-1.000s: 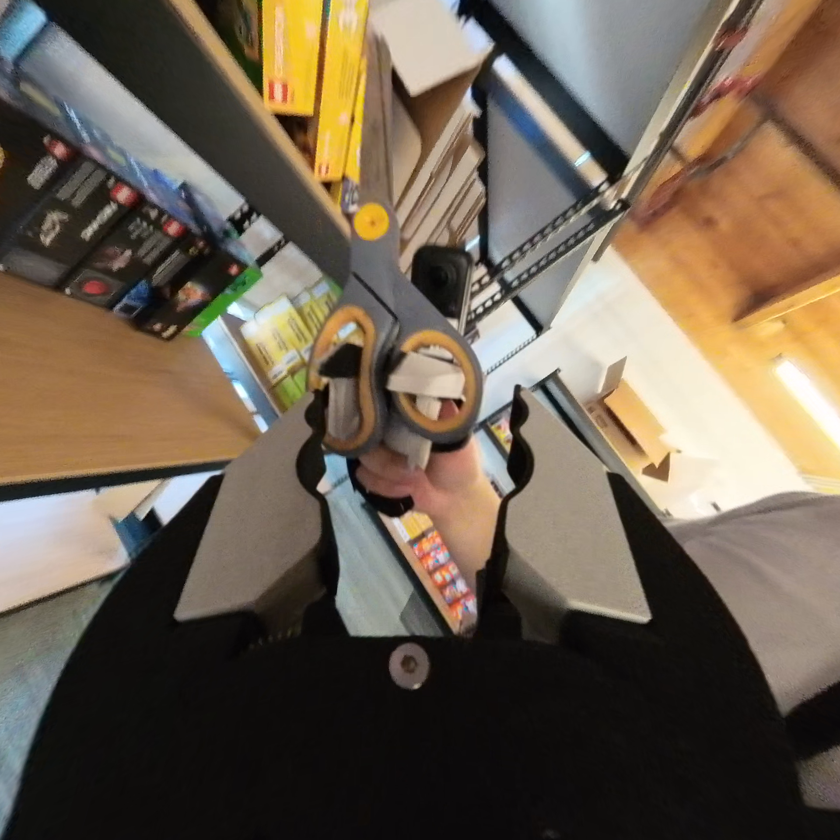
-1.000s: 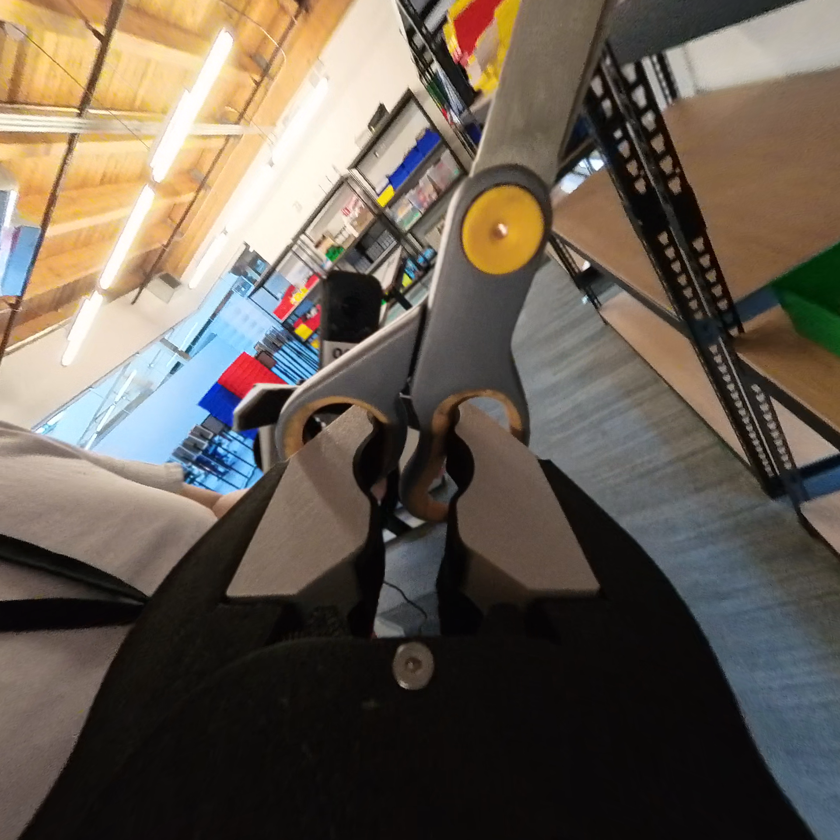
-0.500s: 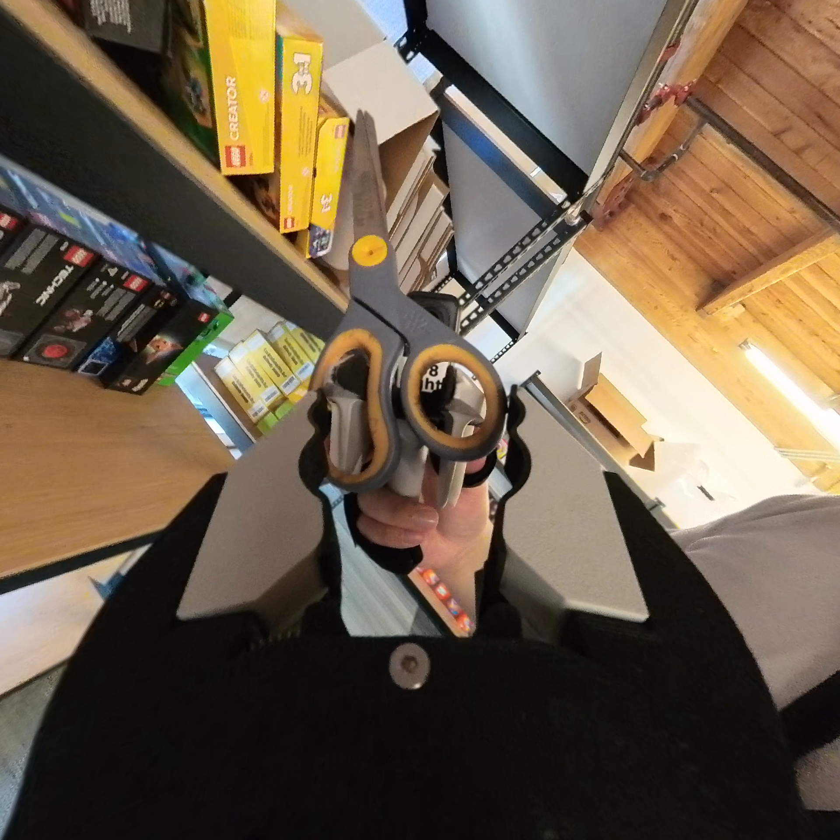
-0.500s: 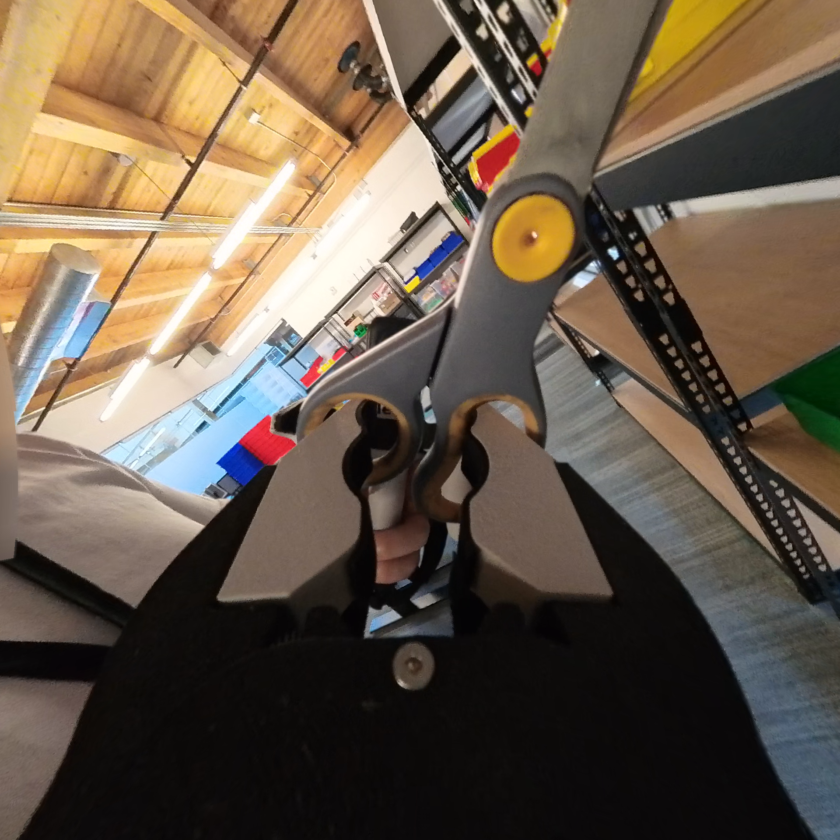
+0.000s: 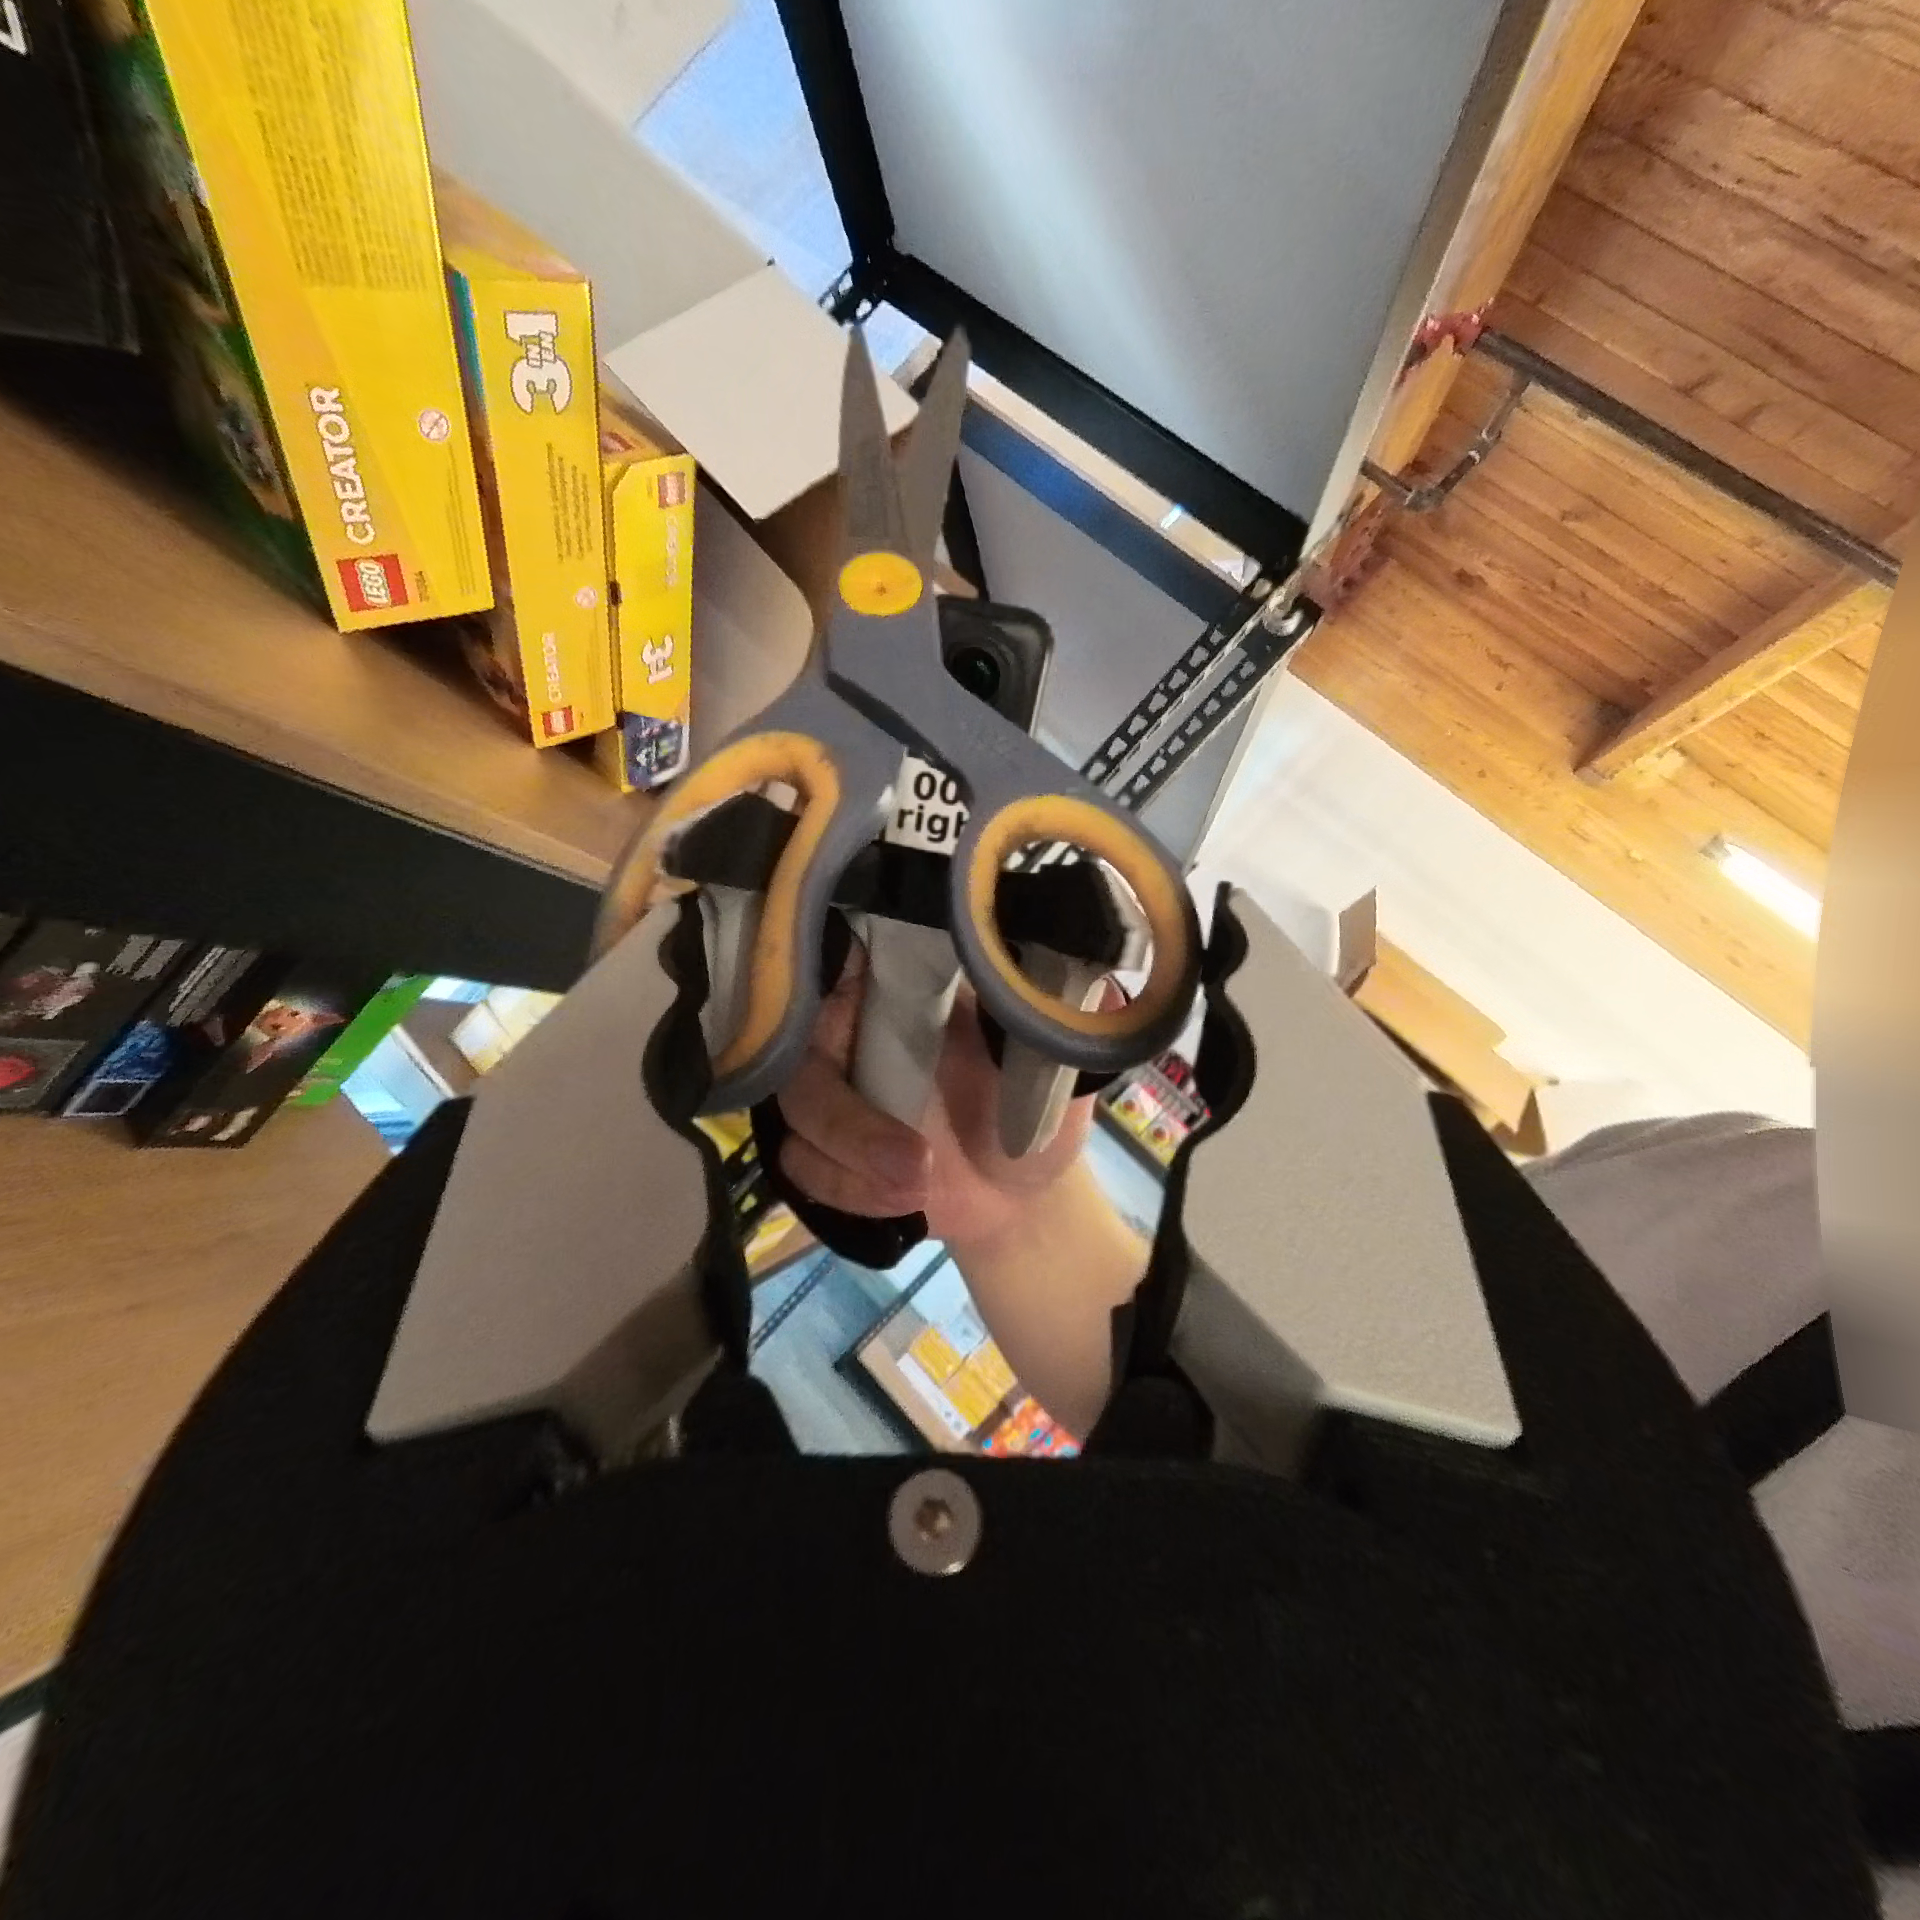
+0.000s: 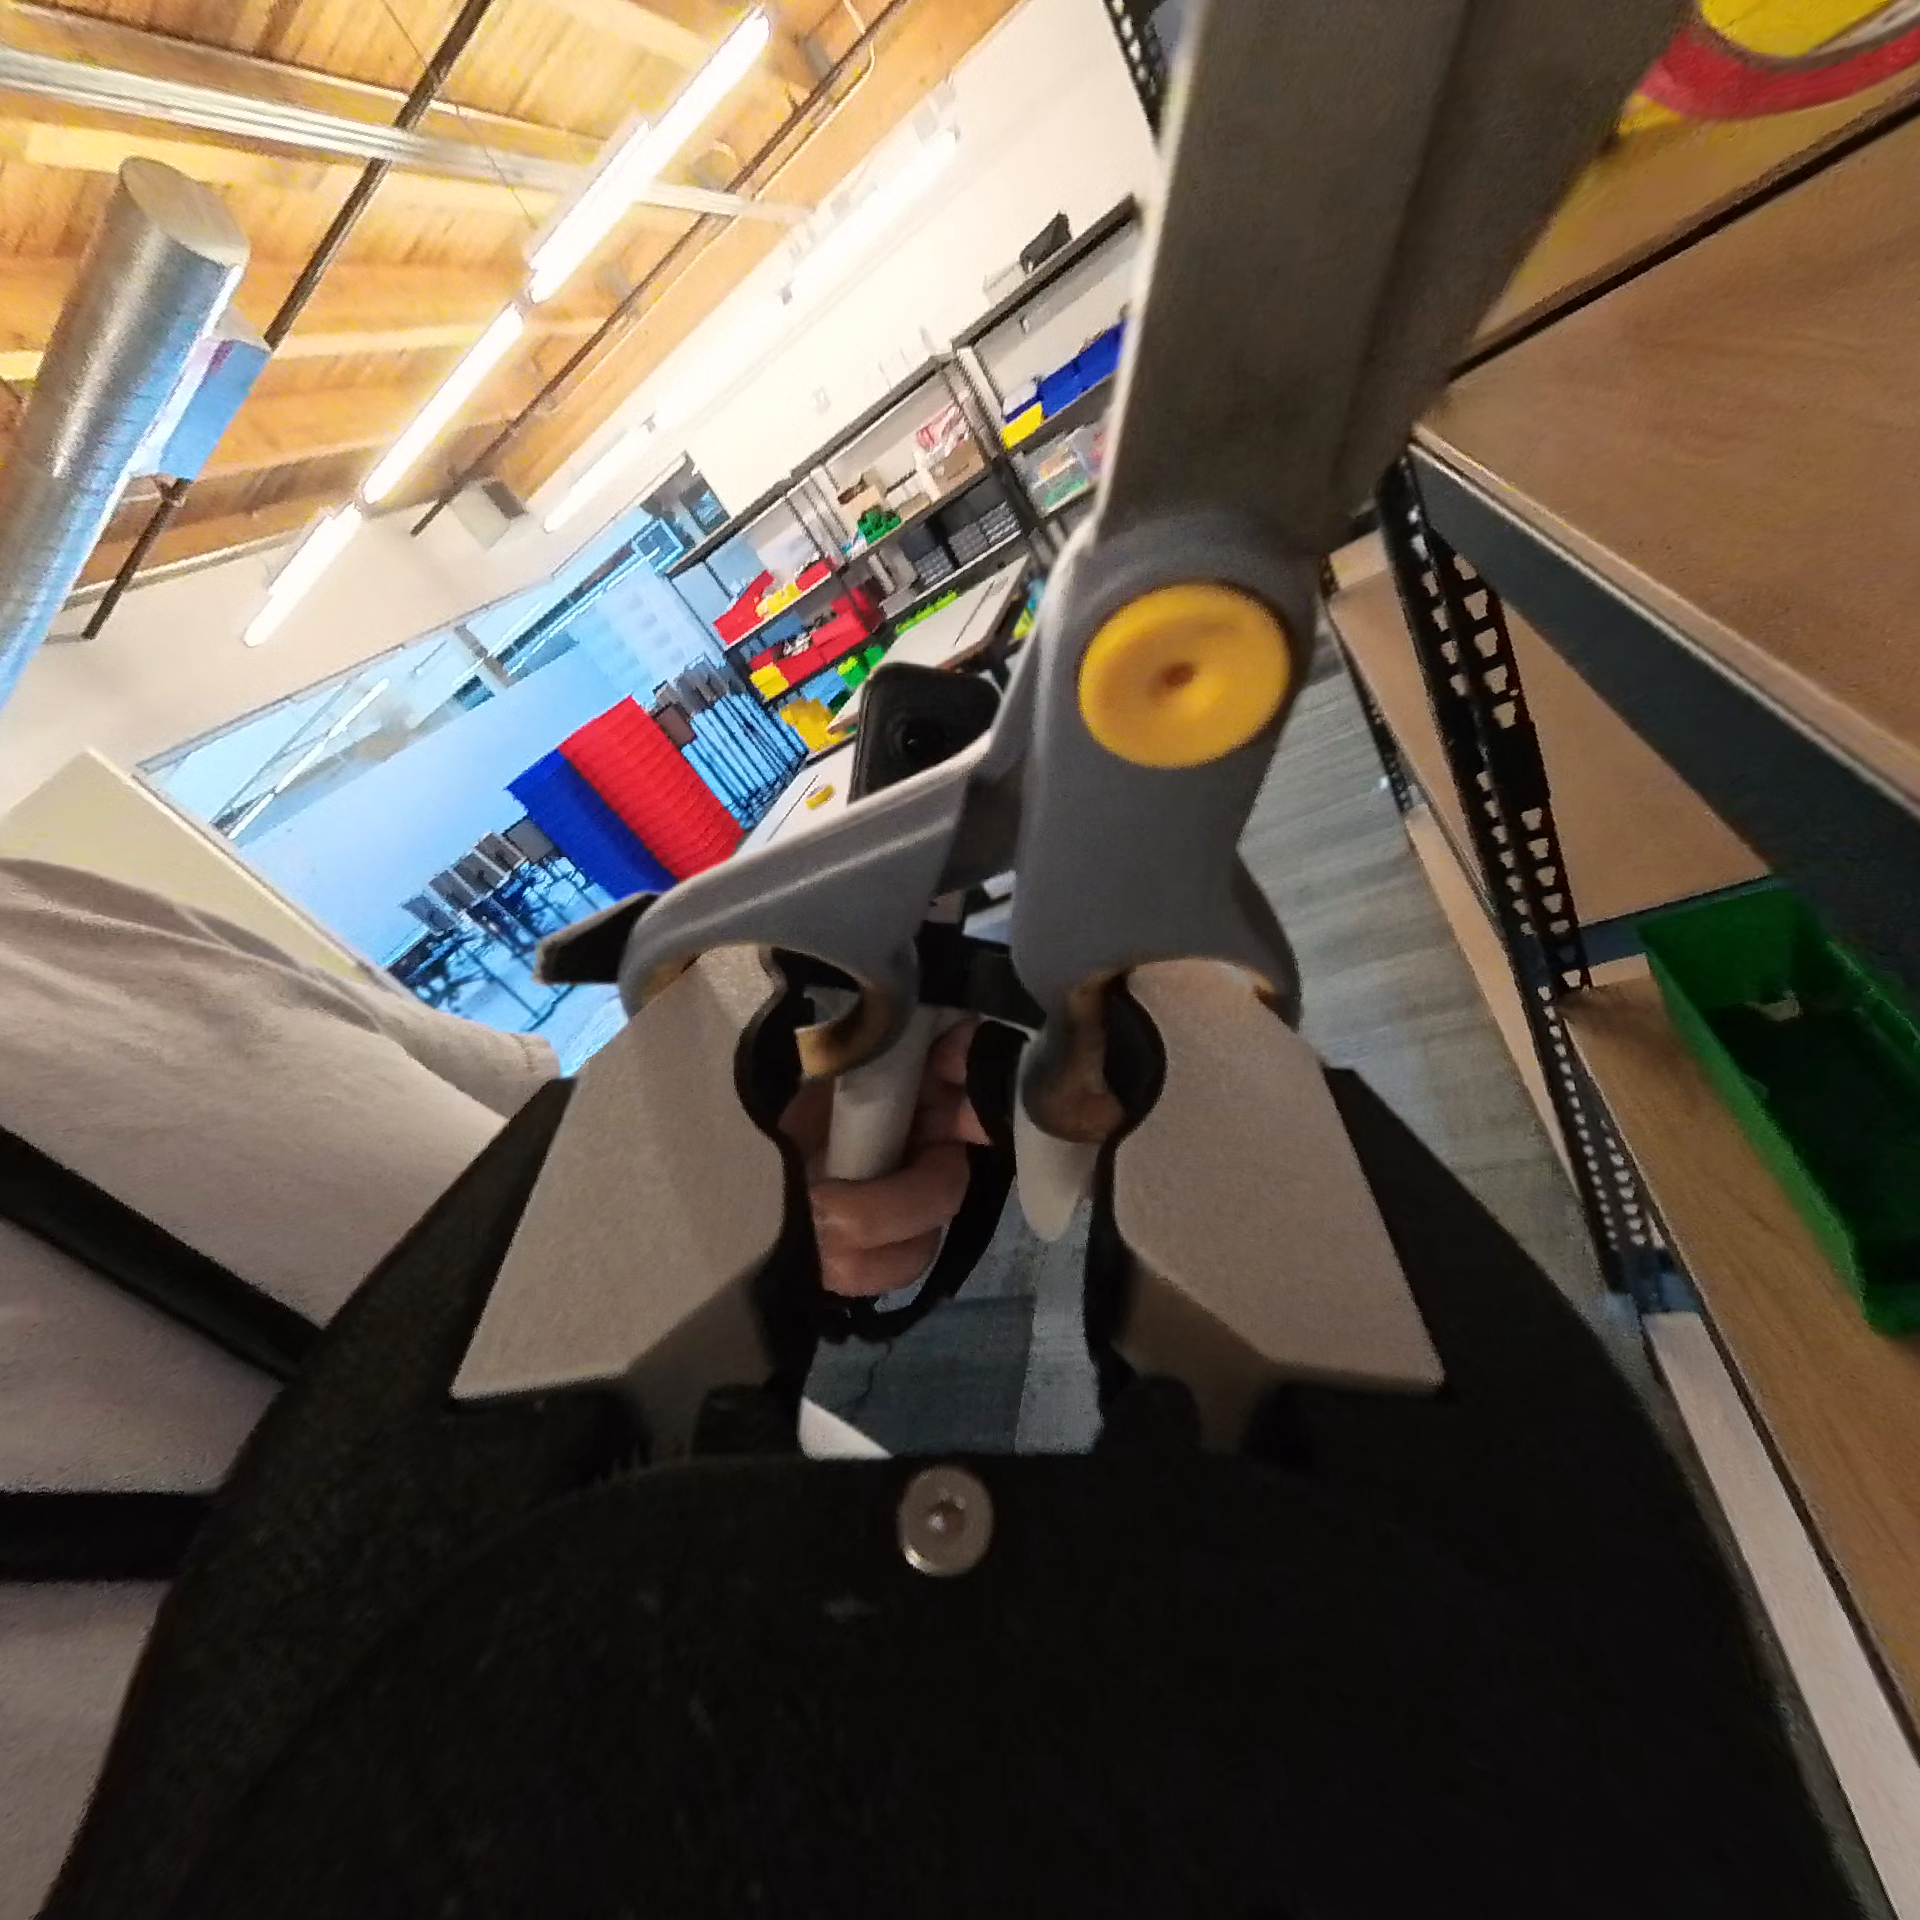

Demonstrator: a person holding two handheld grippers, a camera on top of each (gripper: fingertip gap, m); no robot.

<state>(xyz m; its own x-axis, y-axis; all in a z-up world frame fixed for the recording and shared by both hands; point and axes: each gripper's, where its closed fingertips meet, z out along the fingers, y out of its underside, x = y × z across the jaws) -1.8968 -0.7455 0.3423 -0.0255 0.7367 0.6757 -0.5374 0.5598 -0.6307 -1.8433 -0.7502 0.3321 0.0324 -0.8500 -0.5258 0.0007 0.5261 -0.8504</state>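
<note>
A pair of grey scissors with yellow-lined loops (image 5: 883,675) hangs in the air between my two facing grippers, blades up and slightly apart. My right gripper (image 6: 956,1008) has one finger in each loop and is spread open, which holds the scissors (image 6: 1132,852) apart. My left gripper (image 5: 940,966) is wide open, its fingers (image 5: 582,1143) flanking the loops from outside; I cannot tell if they touch. The right gripper's camera (image 5: 987,665) and a hand (image 5: 883,1153) on its grip show behind the scissors.
Yellow boxes (image 5: 364,312) stand on a wooden shelf (image 5: 208,644) close on the left, with dark boxes (image 5: 125,1029) on the shelf below. In the right wrist view a metal rack (image 6: 1714,499) with a green bin (image 6: 1808,1091) stands close on the right. A grey sleeve (image 6: 208,1039) is at the left. There is about 4 cm between the tips of the two grippers.
The right gripper's fingers have spread inside the loops and the blades have parted. The left gripper's fingers have also moved wider apart. Both grippers have tilted upward.
</note>
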